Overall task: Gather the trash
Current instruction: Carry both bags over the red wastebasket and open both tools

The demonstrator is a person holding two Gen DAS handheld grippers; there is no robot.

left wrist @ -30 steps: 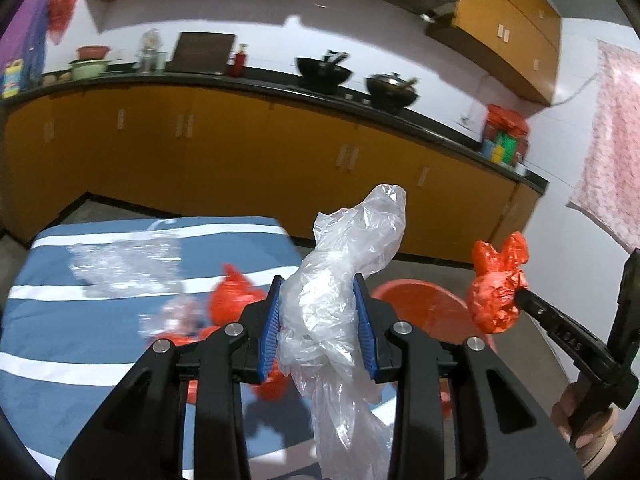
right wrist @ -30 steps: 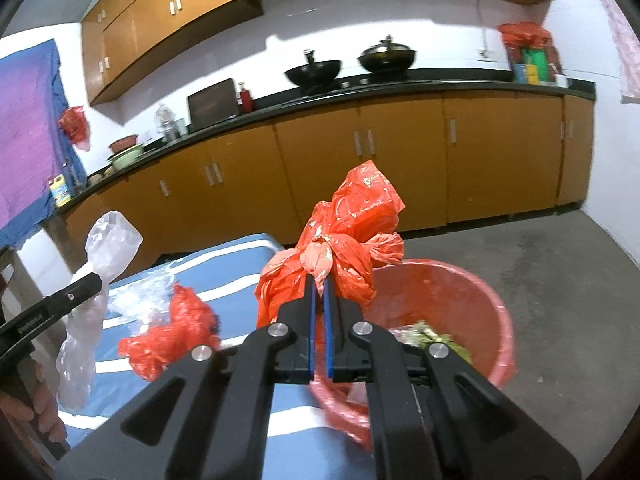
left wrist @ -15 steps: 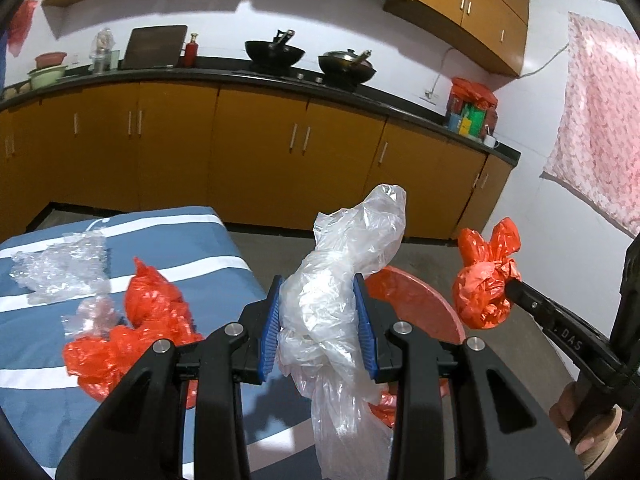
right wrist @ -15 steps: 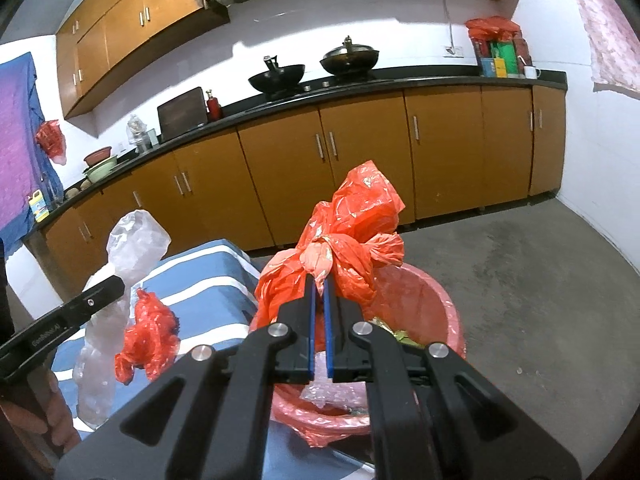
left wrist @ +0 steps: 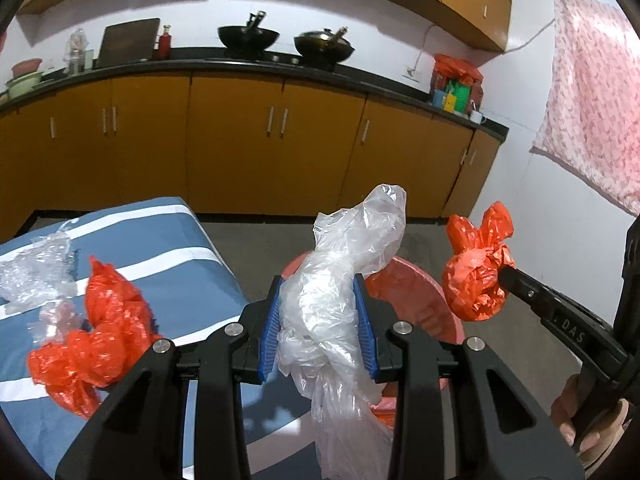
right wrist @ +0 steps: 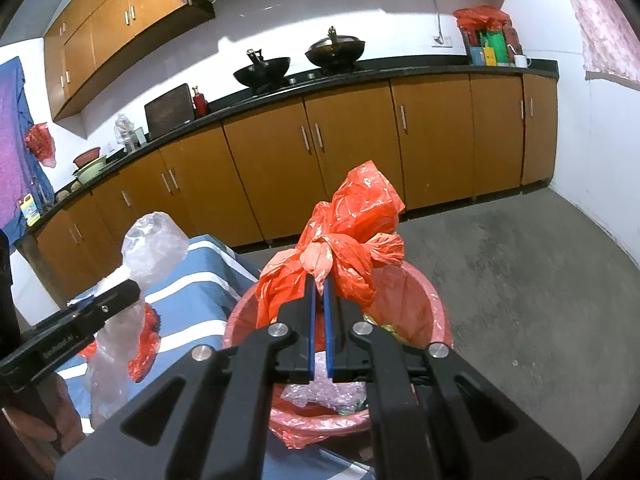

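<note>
Trash bags (left wrist: 320, 304) (right wrist: 340, 256) still clamped in both tongs, now nearer above the red bin (right wrist: 436, 312).

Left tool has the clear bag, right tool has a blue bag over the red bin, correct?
Not quite: the bag in the right tool is red, not blue; the right wrist view shows it. The rest holds: the left tool grips the clear bag, and the red bag hangs over the red bin.

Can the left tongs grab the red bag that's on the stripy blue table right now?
Probably not yet. The left tongs are already shut on a clear plastic bag, so there is no room for the red bag on the table until that is dropped.
</note>
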